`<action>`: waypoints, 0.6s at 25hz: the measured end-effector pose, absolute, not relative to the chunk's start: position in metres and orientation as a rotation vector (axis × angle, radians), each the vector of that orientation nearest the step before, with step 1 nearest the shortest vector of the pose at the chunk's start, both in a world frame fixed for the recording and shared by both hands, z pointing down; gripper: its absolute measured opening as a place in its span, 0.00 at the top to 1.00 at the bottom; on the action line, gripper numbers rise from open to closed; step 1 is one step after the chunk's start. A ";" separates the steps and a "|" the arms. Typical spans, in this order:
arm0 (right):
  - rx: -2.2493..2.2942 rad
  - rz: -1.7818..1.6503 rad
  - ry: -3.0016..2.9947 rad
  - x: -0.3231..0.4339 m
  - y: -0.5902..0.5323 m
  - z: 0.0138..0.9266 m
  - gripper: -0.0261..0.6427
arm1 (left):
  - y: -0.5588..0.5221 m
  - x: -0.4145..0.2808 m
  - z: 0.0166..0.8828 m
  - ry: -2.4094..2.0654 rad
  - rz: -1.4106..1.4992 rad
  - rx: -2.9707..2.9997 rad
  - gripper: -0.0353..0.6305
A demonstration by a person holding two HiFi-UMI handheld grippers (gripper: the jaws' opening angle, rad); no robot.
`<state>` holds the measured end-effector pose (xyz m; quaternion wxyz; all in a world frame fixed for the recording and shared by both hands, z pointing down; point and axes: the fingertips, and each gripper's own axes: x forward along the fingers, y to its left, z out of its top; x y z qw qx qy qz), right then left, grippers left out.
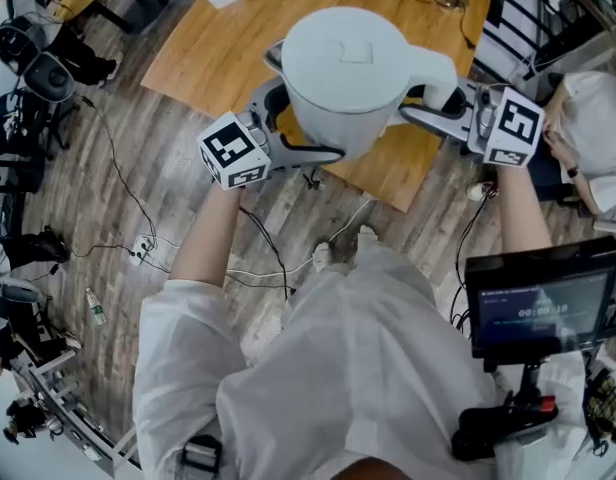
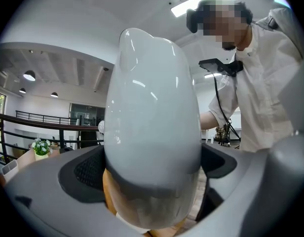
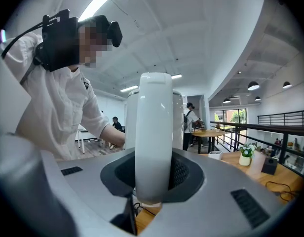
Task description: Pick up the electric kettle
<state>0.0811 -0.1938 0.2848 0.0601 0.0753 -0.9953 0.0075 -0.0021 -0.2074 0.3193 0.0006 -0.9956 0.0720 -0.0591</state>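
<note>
- The electric kettle [image 1: 343, 78] is found in the upper centre of the head view, over the near edge of a wooden table [image 1: 208, 58], and is held between the two tools.
- The left gripper [image 1: 288, 125] is set against the kettle's left flank. In the left gripper view its jaws are spread wide around the rounded body [image 2: 152, 132], and the dark pads are pressed to both sides.
- The right gripper [image 1: 433, 103] is brought in from the right of the frame. In the right gripper view its jaws are pinched on the kettle's handle [image 3: 153, 132], which stands upright between the pads, with the body seen just behind it.
- The kettle is thus flanked on opposite sides, and the marker cube of each tool is seen outward of it at left and right.
- Orange-brown wood is seen below the kettle's bottom edge in the left gripper view; whether the base is clear of the tabletop cannot be told.
- The kettle is white and glossy, with a squat body that narrows upward.
- A flat round lid with a faint squared mark is seen from above.
- A short spout [image 1: 274, 56] juts toward the upper left, and a thick white handle [image 1: 438, 73] curves out on the right.
</note>
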 end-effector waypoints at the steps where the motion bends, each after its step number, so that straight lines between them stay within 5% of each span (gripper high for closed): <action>1: 0.227 0.027 -3.013 0.082 -0.194 0.284 0.83 | -0.208 -0.002 0.318 0.231 -0.181 -3.130 0.07; 15: 0.231 0.045 -3.011 0.088 -0.195 0.280 0.83 | -0.208 0.005 0.314 0.233 -0.164 -3.147 0.07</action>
